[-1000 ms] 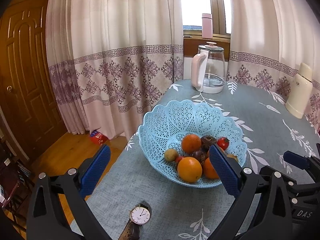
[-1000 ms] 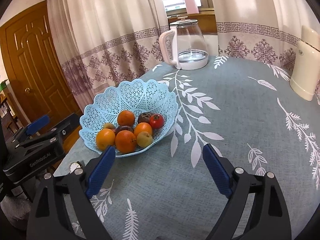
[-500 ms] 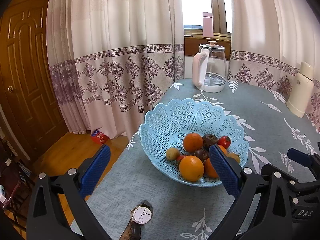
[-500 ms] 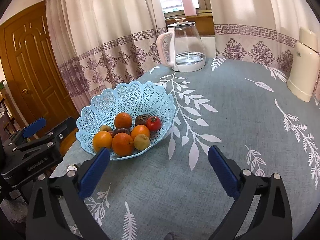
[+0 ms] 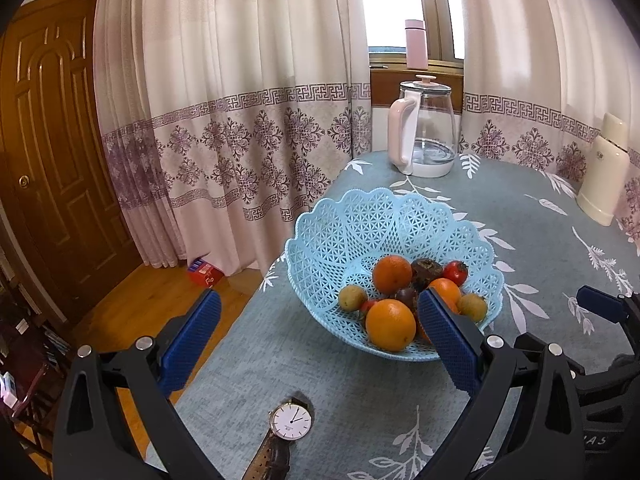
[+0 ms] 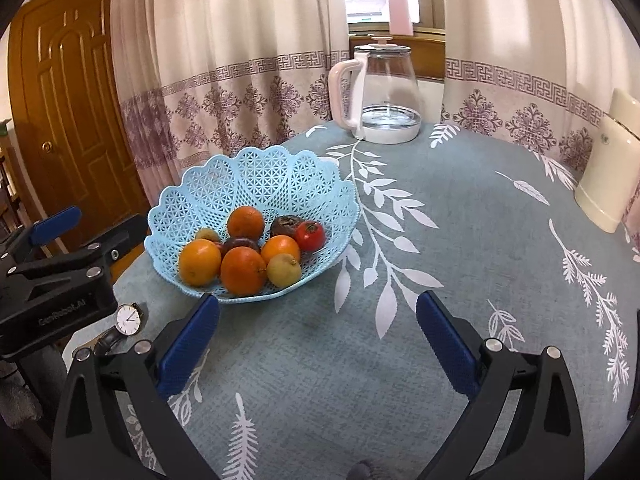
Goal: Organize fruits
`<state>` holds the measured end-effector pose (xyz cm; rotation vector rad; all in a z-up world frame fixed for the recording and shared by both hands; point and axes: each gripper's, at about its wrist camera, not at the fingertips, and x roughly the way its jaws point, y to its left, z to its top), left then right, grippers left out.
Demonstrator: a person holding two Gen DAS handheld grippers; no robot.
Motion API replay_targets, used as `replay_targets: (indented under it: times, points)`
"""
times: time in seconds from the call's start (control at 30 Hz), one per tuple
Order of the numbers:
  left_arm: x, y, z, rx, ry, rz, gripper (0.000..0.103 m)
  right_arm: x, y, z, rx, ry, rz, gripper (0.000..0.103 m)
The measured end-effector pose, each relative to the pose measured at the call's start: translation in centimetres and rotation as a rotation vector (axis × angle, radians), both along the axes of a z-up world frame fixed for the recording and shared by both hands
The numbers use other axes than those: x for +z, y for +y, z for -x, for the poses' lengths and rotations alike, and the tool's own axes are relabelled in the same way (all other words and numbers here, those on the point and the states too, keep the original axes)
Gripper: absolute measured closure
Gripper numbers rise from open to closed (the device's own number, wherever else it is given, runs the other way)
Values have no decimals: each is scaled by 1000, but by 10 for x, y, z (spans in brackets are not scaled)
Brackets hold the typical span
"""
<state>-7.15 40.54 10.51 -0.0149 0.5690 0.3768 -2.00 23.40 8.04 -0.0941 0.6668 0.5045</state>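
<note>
All the fruits [image 6: 244, 252] are sitting in the blue basket [image 6: 256, 176]; none is lying loose on the tablecloth [image 6: 460, 280]. You're holding the left gripper [image 5: 320, 344] and right gripper [image 6: 318, 344] spread and empty. Sorting looks nearly finished.

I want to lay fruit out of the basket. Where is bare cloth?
Widest free patch: right of the basket, bordered by kettle and cream flask. Crowded: the near-left corner with the watch and left gripper.
</note>
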Motion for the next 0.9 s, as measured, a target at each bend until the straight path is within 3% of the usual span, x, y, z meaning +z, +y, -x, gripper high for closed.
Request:
replay_targets:
  times: [0.9]
  points:
    - [-2, 0, 4, 1, 9, -11, 3, 5, 10, 9, 1, -61, 63, 5]
